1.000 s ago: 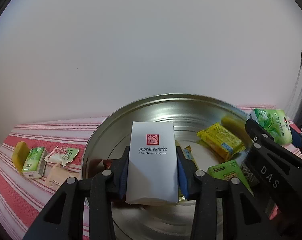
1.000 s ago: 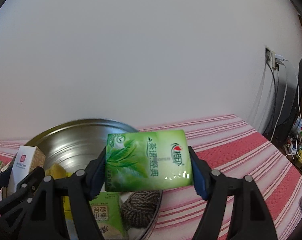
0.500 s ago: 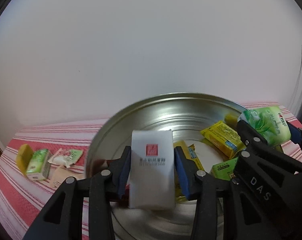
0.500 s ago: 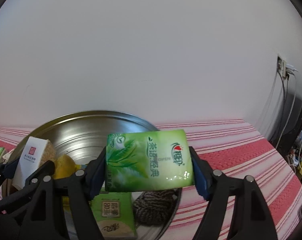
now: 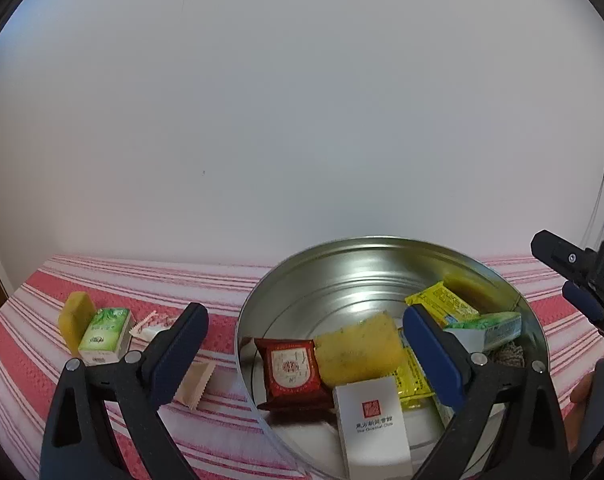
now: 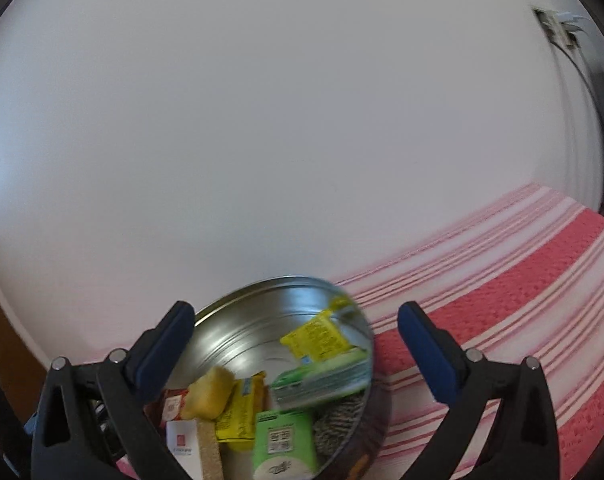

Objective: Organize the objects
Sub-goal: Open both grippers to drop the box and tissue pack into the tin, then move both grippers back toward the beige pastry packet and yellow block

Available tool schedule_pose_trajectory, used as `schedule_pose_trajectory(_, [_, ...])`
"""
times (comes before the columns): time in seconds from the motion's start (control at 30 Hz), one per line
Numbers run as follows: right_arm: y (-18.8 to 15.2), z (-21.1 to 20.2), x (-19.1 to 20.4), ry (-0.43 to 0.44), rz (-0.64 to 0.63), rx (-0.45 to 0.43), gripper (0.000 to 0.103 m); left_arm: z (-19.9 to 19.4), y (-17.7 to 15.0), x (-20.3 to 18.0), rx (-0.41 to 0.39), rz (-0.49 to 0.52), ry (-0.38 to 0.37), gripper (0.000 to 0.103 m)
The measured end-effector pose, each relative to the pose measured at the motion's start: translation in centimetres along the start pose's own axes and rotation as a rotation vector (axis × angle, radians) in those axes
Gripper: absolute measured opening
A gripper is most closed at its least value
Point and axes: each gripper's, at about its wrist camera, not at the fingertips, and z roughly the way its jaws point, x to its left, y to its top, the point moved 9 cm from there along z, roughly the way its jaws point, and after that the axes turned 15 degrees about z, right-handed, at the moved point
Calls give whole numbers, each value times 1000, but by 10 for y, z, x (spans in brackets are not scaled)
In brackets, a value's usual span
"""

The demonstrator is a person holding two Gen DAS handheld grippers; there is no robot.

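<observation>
A round metal tin [image 5: 310, 280] [image 6: 262, 296] sits on a red-and-white striped cloth. The white Oriental Club box [image 5: 372, 420] [image 6: 182, 442] lies in the tin's front. The green tea tissue pack [image 5: 486, 326] [image 6: 322, 376] lies at the tin's right side. My left gripper [image 5: 306, 338] is open and empty above the tin's front left. My right gripper [image 6: 296, 346] is open and empty over the tin, and part of it shows in the left wrist view [image 5: 582, 280].
The tin also holds a red packet [image 5: 292, 372], a yellow sponge [image 5: 358, 354], yellow packets [image 5: 442, 300], a green box [image 6: 284, 440] and a grey knit ball [image 6: 340, 424]. Left of the tin lie a yellow block [image 5: 74, 320], a green tissue pack [image 5: 104, 334] and a beige sachet [image 5: 194, 384].
Both grippers have opened. The white box dropped from the left gripper into the tin's front, the green tissue pack from the right gripper into the tin's right side. Both grippers drew back.
</observation>
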Motion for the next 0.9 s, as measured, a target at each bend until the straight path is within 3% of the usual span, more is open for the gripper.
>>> schedule_pose_trajectory(0.13, [1, -2, -4, -40, 16, -29, 103, -1, -2, 5, 2, -5, 9, 99])
schedule_pose_trajectory(0.37, [-6, -19, 11, -148, -93, -190, 103, -2, -12, 22, 4, -20, 55, 99])
schedule_pose_trajectory(0.57, [-5, -32, 19, -154, -109, -317, 103, -6, -19, 39, -9, -8, 108, 99])
schedule_pose_trajectory(0.9, [-13, -31, 37, -192, -166, -367, 103, -27, -30, 66, -50, 51, 216, 99])
